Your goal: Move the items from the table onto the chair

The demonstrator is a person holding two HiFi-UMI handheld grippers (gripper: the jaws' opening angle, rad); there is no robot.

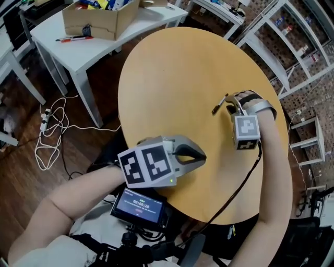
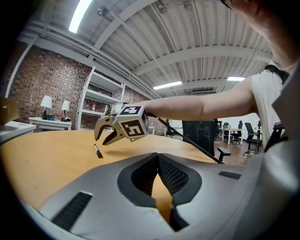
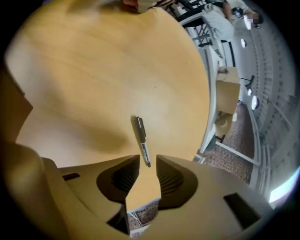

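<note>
A dark pen [image 1: 219,104] lies on the round wooden table [image 1: 172,68], on its right half. My right gripper [image 1: 228,106] hovers just over it, open; in the right gripper view the pen [image 3: 140,138] lies flat with its near end between the tips of the right gripper [image 3: 147,161], and the pads do not press on it. My left gripper [image 1: 202,155] rests above the table's near edge, its tips together with nothing between them. In the left gripper view the left gripper [image 2: 158,159] looks across the table at the pen [image 2: 97,151] and the right gripper [image 2: 105,134].
A white table [image 1: 151,18] at the back left carries a cardboard box [image 1: 102,15] and a red pen [image 1: 73,38]. White cables [image 1: 52,130] trail on the wooden floor at the left. White shelving [image 1: 292,47] stands to the right of the round table.
</note>
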